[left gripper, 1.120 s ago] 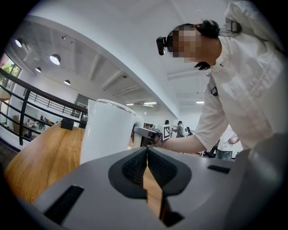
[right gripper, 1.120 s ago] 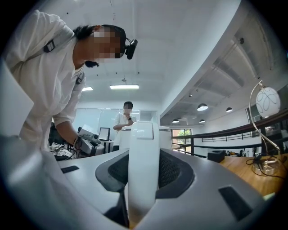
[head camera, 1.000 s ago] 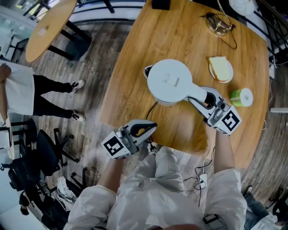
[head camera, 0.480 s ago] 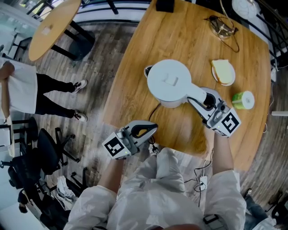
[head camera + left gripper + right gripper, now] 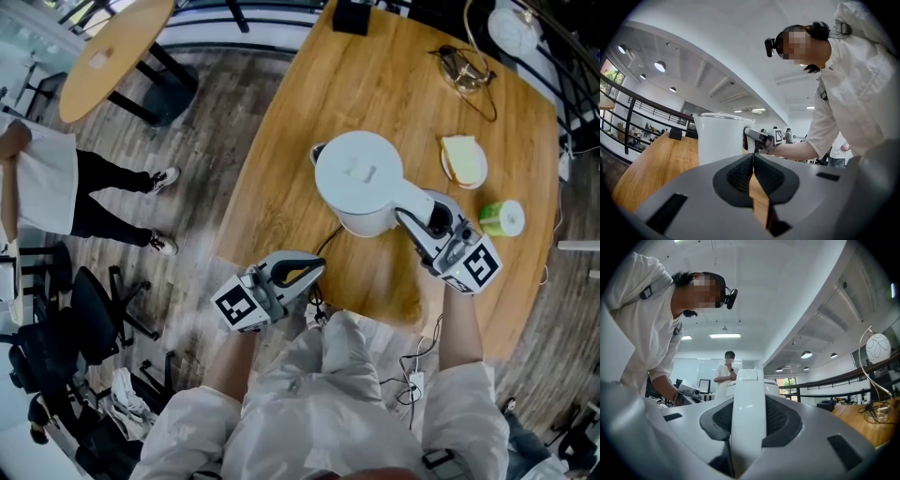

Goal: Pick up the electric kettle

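My right gripper (image 5: 747,427) is clamped on the upright white plastic handle (image 5: 748,394) of the white cylindrical electric kettle (image 5: 361,183), whose body lies straight ahead of my grip over the round wooden table (image 5: 375,75). My left gripper (image 5: 753,177), pads together on nothing, hangs off the table's near edge, well apart; whether the kettle's base has cleared the wood I can't tell.

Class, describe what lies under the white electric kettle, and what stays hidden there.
From the head view, a dark cord emerges from beneath the electric kettle toward the table edge. The kettle's body covers any base and whether it touches the wood.
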